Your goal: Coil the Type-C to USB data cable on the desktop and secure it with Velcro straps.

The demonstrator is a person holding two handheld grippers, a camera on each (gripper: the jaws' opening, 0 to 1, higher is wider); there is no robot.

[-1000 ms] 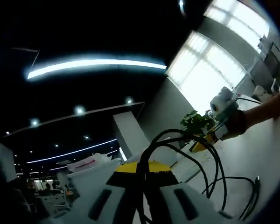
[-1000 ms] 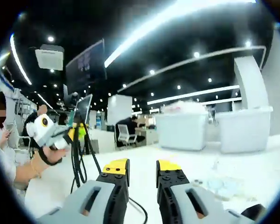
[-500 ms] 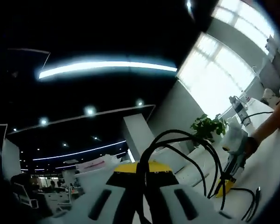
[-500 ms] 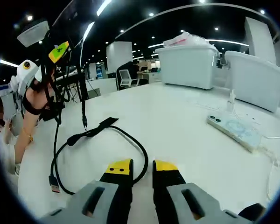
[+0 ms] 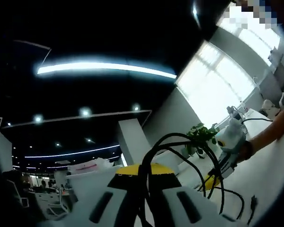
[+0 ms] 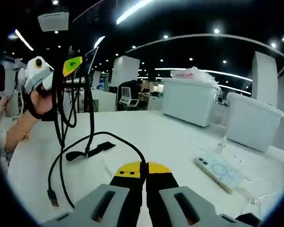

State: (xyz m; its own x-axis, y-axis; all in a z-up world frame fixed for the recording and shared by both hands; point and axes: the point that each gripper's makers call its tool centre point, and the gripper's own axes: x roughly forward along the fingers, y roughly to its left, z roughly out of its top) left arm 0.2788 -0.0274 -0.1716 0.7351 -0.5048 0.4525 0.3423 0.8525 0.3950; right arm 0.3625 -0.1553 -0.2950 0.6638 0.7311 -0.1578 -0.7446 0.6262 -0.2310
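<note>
- My left hand-held gripper point(image 5: 142, 176) is raised off the surface point(image 6: 180, 137), its jaws closed on several loops of the cable point(image 5: 180, 146); holding the coil high lets the loose remainder hang free for gathering.
- In the right gripper view, the left hand-held gripper point(image 6: 68, 68) appears at upper left, with cable point(image 6: 92, 142) strands dropping from it to the white surface.
- My right hand-held gripper point(image 6: 144, 171) has its jaws pressed together where the cable runs in between the tips, evidently pinching it.
- The Velcro strap point(image 6: 87, 151) lies flat along the cable; the USB plug point(image 6: 52, 198) rests near the surface edge.
- A phone point(image 6: 220, 171) lies well apart, to the right.
</note>
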